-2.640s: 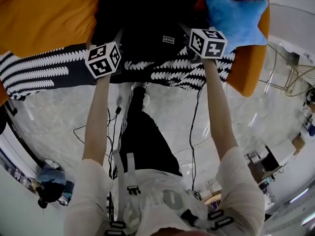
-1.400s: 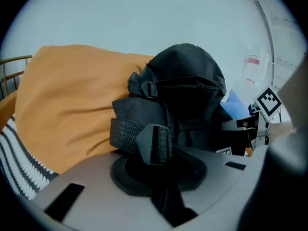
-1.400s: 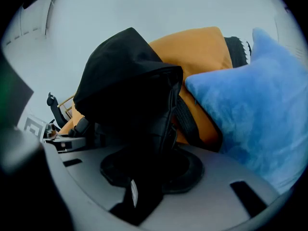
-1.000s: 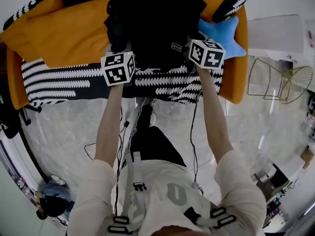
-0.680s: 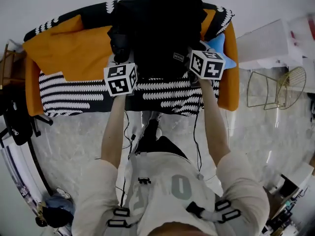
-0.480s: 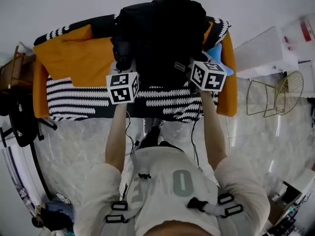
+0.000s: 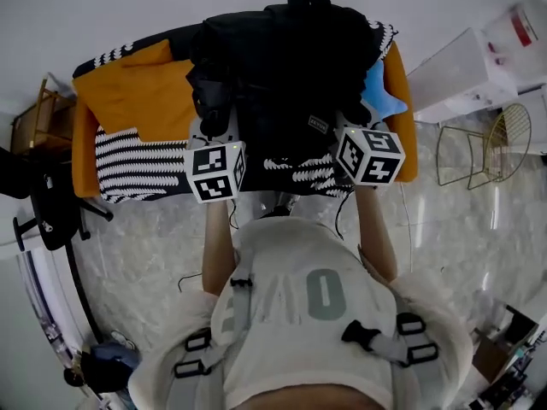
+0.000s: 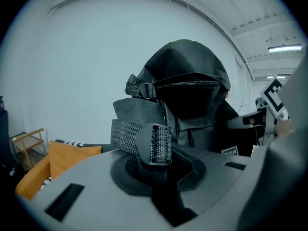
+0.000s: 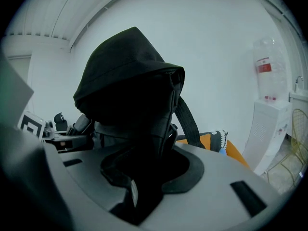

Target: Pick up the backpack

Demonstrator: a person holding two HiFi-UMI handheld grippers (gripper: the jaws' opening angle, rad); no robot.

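The black backpack (image 7: 282,67) hangs in the air above the sofa, held from both sides. My left gripper (image 7: 215,139) is shut on its padded shoulder strap (image 8: 153,143), and the strap's mesh fold bulges up out of the jaws. On the other side, my right gripper (image 7: 346,131) is shut on the backpack's black fabric (image 9: 144,162). In the left gripper view the backpack (image 8: 192,100) fills the middle, with its zip and buckle showing. The right gripper view has the backpack (image 9: 130,95) rising dark against the wall.
An orange sofa (image 7: 128,96) with a black-and-white striped throw (image 7: 128,156) stands below against the white wall. A blue star cushion (image 7: 380,96) lies at its right end. A white cabinet (image 7: 466,75) and a wire stool (image 7: 487,148) stand at the right, a black chair (image 7: 43,195) at the left.
Both grippers have risen with the backpack, which has come up off the sofa seat. The person has straightened up, so the sofa looks smaller and farther below.
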